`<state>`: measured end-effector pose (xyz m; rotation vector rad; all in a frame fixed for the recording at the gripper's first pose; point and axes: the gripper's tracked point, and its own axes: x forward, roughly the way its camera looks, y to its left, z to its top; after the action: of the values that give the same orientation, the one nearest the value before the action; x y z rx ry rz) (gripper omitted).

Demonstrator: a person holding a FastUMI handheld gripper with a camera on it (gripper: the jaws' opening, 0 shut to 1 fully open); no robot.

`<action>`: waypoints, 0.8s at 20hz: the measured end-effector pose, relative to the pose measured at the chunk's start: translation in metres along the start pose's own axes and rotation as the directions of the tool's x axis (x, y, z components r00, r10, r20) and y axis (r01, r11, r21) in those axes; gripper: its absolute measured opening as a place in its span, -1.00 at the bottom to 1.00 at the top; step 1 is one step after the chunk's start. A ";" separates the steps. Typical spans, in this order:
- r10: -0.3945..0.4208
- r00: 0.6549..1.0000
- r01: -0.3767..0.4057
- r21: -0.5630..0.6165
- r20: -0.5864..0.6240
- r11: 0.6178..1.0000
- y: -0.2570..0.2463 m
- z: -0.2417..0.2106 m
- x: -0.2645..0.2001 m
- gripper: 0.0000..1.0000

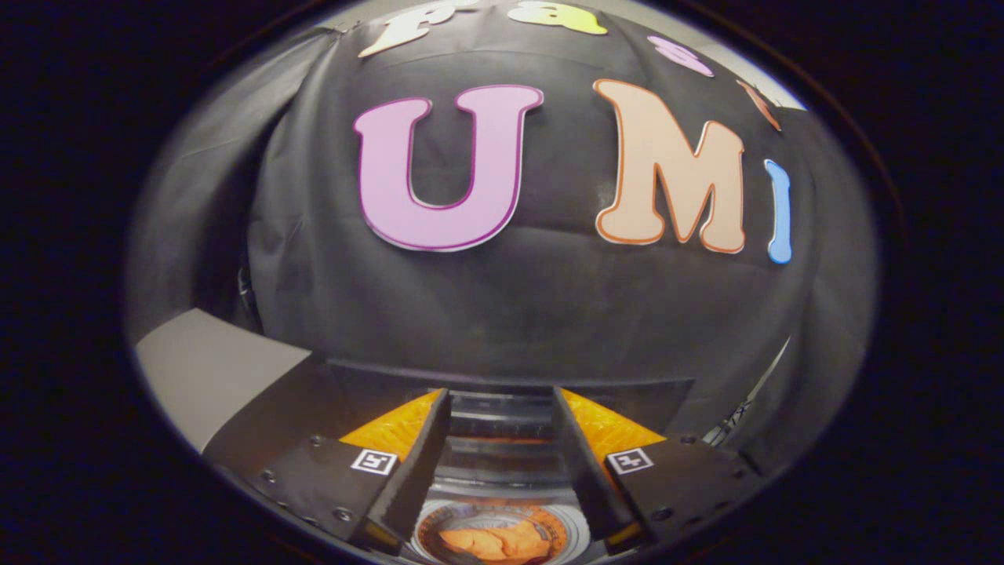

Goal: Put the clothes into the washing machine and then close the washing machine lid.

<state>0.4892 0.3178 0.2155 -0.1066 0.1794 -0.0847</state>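
Dim, soft booth light, strong fisheye bulge toward the edges, mild blur, dark shadowed cloth folds.

Orange clothes (490,541) in silver-rimmed washing machine (579,527) (grey table (204,377) w/ it)

The gripper (502,408) hangs above the washing machine (502,439), and its two fingers (416,463) stand apart with nothing held between them. Below the gap between the fingers lies the round opening of the drum (576,534), and the clothes (490,541) lie inside this drum. The raised lid (502,377) stands just beyond the fingertips, at the back of the machine. Behind the lid hangs the cloth wall (533,298) of the booth, which also closes the right side. To the left of the machine, beside the left finger, a flat tabletop (204,369) reaches toward the wall.
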 end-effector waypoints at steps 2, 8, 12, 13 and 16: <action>-0.029 0.999 0.028 0.012 0.043 1.000 0.001 0.011 0.017 0.73; -0.030 0.999 0.031 0.032 -0.014 0.999 0.017 -0.008 0.056 0.87; -0.029 1.000 0.029 0.035 -0.003 0.999 0.017 -0.009 0.054 0.86; -0.023 1.000 0.023 0.033 -0.001 0.999 0.017 -0.009 0.051 0.86; 0.004 1.000 -0.005 0.021 0.026 1.000 0.017 -0.010 0.037 0.87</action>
<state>0.5251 0.3306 0.1969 -0.0864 0.1525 -0.0804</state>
